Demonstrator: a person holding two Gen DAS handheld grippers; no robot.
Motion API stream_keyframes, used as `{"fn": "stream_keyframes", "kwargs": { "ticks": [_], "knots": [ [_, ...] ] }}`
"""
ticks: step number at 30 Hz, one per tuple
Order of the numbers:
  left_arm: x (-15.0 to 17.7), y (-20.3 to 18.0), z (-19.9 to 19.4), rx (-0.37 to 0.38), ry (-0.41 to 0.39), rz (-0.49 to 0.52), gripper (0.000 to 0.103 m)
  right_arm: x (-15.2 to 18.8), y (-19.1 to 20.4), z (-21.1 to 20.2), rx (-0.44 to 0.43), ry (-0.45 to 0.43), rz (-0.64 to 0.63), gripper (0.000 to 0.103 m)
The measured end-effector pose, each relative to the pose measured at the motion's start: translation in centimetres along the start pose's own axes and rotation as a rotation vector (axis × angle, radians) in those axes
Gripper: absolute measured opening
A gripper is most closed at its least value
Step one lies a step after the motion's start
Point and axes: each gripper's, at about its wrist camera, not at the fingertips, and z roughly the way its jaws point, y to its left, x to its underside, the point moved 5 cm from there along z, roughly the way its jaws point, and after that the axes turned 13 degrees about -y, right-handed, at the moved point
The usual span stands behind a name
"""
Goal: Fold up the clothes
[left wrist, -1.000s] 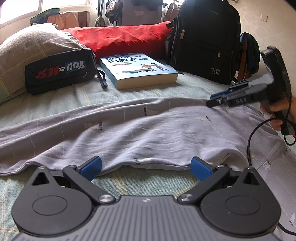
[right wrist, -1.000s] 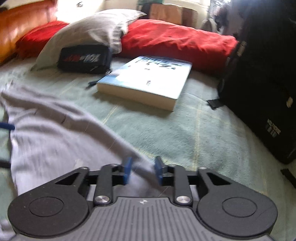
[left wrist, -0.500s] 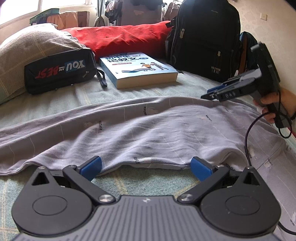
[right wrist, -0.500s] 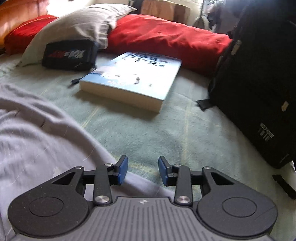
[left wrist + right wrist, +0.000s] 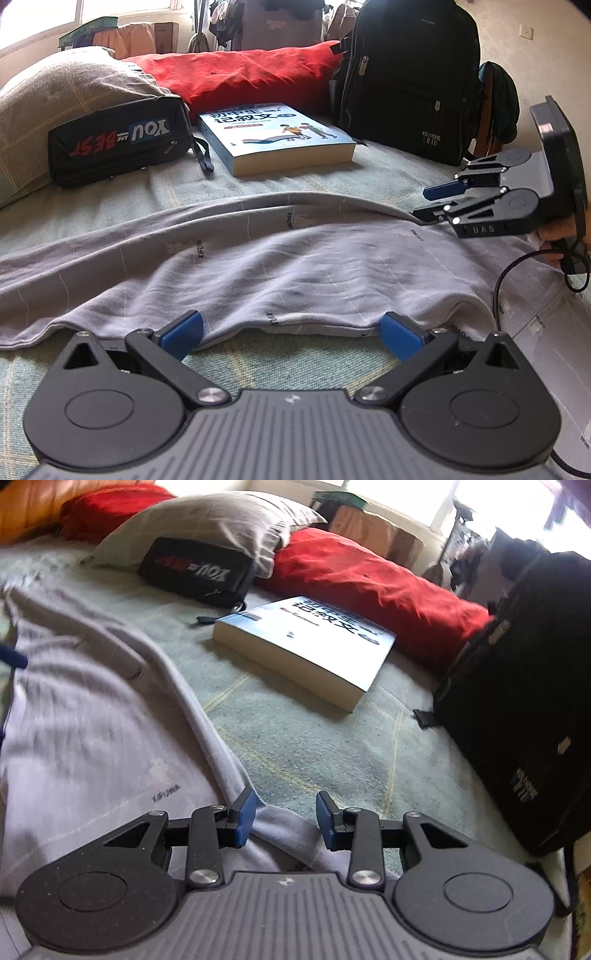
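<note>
A grey garment (image 5: 258,266) lies spread flat across the green bed cover (image 5: 280,358), stretching from the left edge of the left wrist view to the right, its near hem running just in front of the left gripper (image 5: 291,328). That gripper's fingers (image 5: 183,328) stand wide apart and hold nothing; the hem sits at or just beyond the two blue tips, and whether the tips touch the cloth cannot be told.

The right gripper (image 5: 285,821) has its fingers (image 5: 245,821) partly apart, a moderate gap between them. A corner of the grey garment (image 5: 110,738) passes beneath and between the blue pads, with the folded edge running up and away to the left, but the pads do not press on it. Seen from the left wrist camera, the right gripper (image 5: 434,201) hovers at the garment's far right edge, fingers pointing left, with a hand (image 5: 557,236) gripping its handle and a black cable (image 5: 517,266) hanging from it.

Beyond the garment on the bed lie a thick book (image 5: 277,136), a black pouch (image 5: 118,144) with printed lettering, a grey pillow (image 5: 55,96) and a red cushion (image 5: 240,77). A black backpack (image 5: 410,81) stands upright to the right of the book, well apart from the garment.
</note>
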Motion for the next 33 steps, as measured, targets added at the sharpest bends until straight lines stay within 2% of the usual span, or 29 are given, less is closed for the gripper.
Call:
{"fn": "stream_keyframes", "kwargs": {
  "ticks": [4, 6, 7, 9, 11, 13, 15, 18, 20, 21, 26, 29, 33],
  "knots": [
    [0.0, 0.0, 0.0, -0.001, 0.001, 0.001, 0.102, 0.1, 0.8, -0.1, -0.033, 0.005, -0.033, 0.019],
    [0.0, 0.0, 0.0, -0.001, 0.001, 0.001, 0.102, 0.1, 1.0, 0.1, -0.038, 0.011, -0.045, 0.014],
    [0.0, 0.0, 0.0, -0.001, 0.001, 0.001, 0.102, 0.0, 1.1, 0.1, -0.033, 0.008, -0.051, 0.006],
    [0.0, 0.0, 0.0, -0.001, 0.000, 0.001, 0.102, -0.4, 1.0, 0.3, 0.007, -0.009, -0.072, 0.005],
    [0.0, 0.0, 0.0, -0.001, -0.001, 0.000, 0.102, -0.9, -0.6, 1.3, 0.087, -0.022, -0.027, 0.005],
    [0.0, 0.0, 0.0, 0.001, -0.002, -0.001, 0.102, -1.2, -2.1, 2.1, 0.086, -0.013, 0.089, 0.005],
    [0.0, 0.1, -0.1, 0.004, -0.002, -0.007, 0.102, -1.3, -2.6, 2.5, 0.066, 0.005, 0.138, 0.005],
    [-0.1, 0.2, -0.1, 0.008, -0.005, -0.013, 0.102, -1.7, -3.5, 1.0, 0.068, -0.010, 0.176, 0.012],
    [-0.1, 0.3, -0.2, 0.009, -0.006, -0.017, 0.102, -1.7, -4.7, -0.9, 0.093, -0.021, 0.230, 0.019],
    [-0.1, 0.3, -0.2, 0.010, -0.007, -0.019, 0.102, -1.6, -5.4, -1.6, 0.107, -0.016, 0.268, 0.020],
    [-0.1, 0.2, -0.2, 0.007, -0.006, -0.015, 0.102, 1.2, -7.3, -3.5, 0.088, 0.070, 0.471, 0.022],
    [-0.1, 0.2, -0.1, 0.007, -0.004, -0.013, 0.102, 3.4, -7.4, -2.2, 0.132, 0.133, 0.487, 0.026],
    [0.0, 0.2, -0.1, 0.008, -0.003, -0.011, 0.102, 3.8, -9.2, -1.0, 0.190, 0.087, 0.552, 0.033]
  ]
}}
